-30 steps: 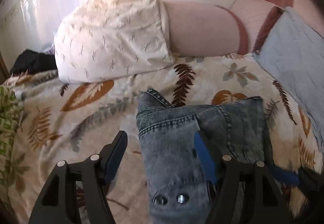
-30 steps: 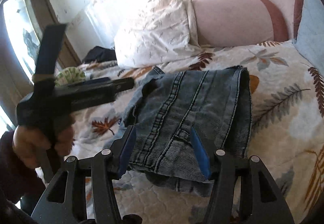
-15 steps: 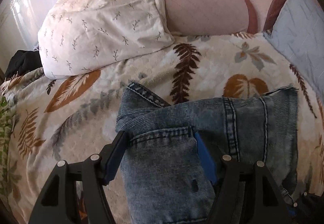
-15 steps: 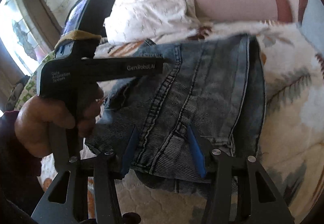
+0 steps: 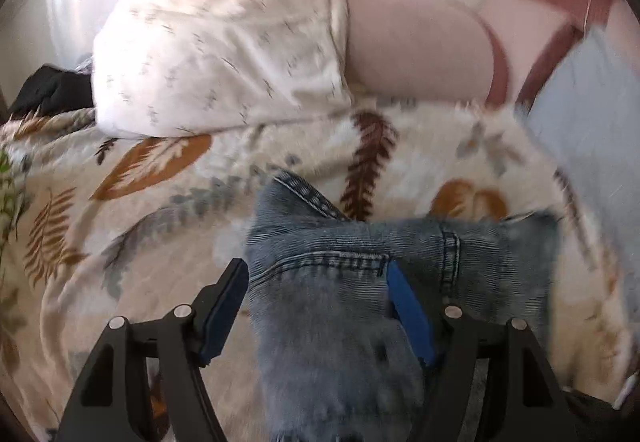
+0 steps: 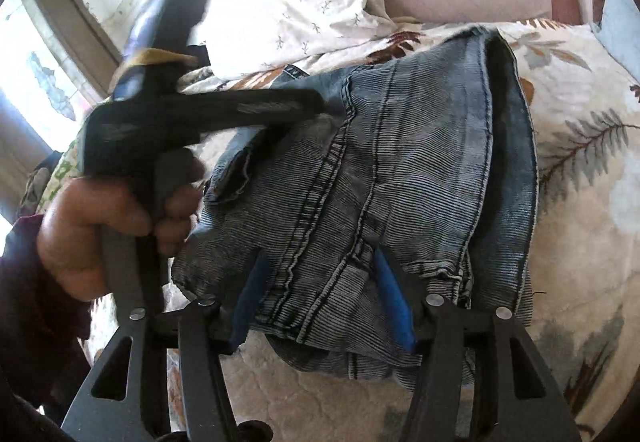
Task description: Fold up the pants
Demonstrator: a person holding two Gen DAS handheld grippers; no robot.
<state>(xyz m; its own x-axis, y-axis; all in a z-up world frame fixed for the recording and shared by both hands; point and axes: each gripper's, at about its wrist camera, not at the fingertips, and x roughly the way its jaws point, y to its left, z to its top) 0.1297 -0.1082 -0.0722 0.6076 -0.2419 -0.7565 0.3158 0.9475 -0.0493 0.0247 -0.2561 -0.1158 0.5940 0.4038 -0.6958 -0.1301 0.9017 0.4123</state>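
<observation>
Faded blue jeans (image 6: 400,178) lie folded in a thick stack on the leaf-print bedspread (image 6: 580,146). My right gripper (image 6: 320,294) is open, its blue pads straddling the stack's near edge. My left gripper (image 5: 316,306) is open, with the denim (image 5: 332,314) between its fingers at the stack's left side. The left gripper's black body (image 6: 208,114) and the hand holding it show in the right wrist view, over the stack's left edge. A waistband corner (image 5: 300,190) sticks out at the far side.
A white patterned pillow (image 5: 224,54) and a pink bolster (image 5: 416,54) lie at the head of the bed. A light blue cushion (image 5: 592,130) is at the right. Dark clothing (image 5: 52,94) sits at the far left. A window (image 6: 36,82) is at left.
My left gripper moved in over the stack's left edge, then drew back slightly and tilted up. The right gripper pushed closer to the near edge; the jeans stack stayed in place.
</observation>
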